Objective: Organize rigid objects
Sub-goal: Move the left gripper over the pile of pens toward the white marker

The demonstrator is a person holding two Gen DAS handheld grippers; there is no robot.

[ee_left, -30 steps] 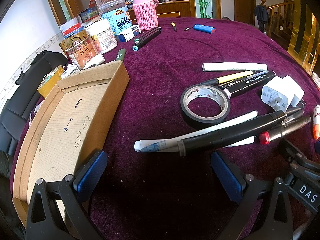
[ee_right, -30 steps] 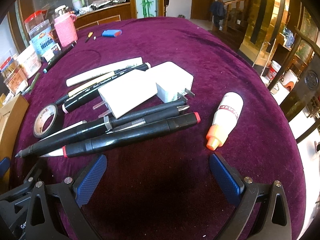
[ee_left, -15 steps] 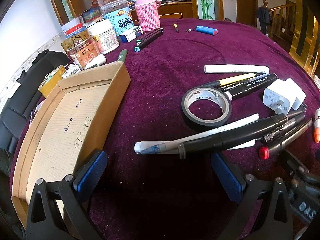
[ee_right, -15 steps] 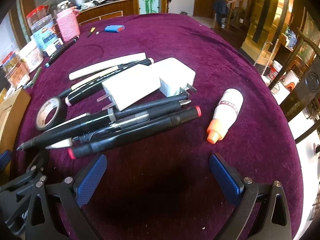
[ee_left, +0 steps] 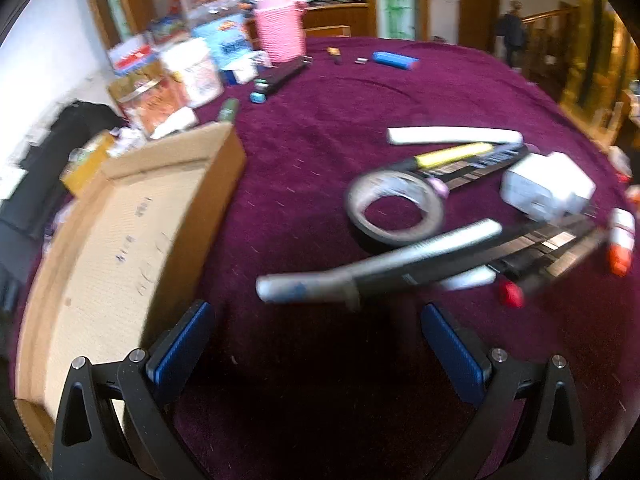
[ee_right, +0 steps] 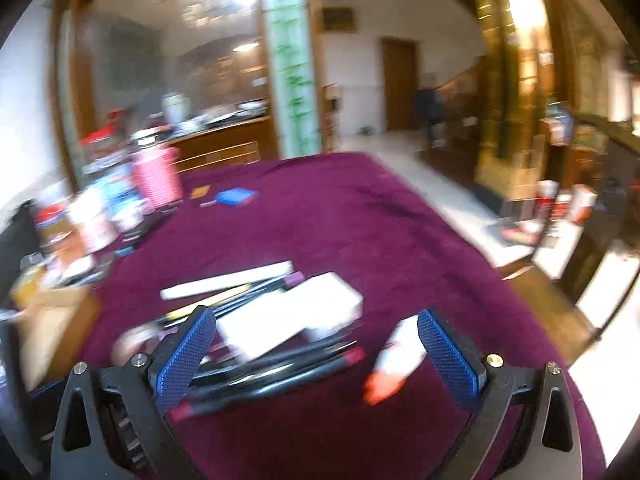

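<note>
Rigid objects scattered over the purple worktop (ee_left: 320, 152), blurred in both views. Largest, a cardboard tray (ee_left: 120, 240) at the left edge. Right of it, a tape roll (ee_left: 394, 210), two white chargers (ee_left: 546, 190) touching, then a crossed heap of markers (ee_left: 380, 276) and an orange-tipped bottle (ee_left: 622, 240). Left gripper (ee_left: 316, 356) spread wide, holding nothing, low over cloth beside the tray. Right gripper (ee_right: 316, 356) likewise wide and unloaded, above markers and bottle.
</note>
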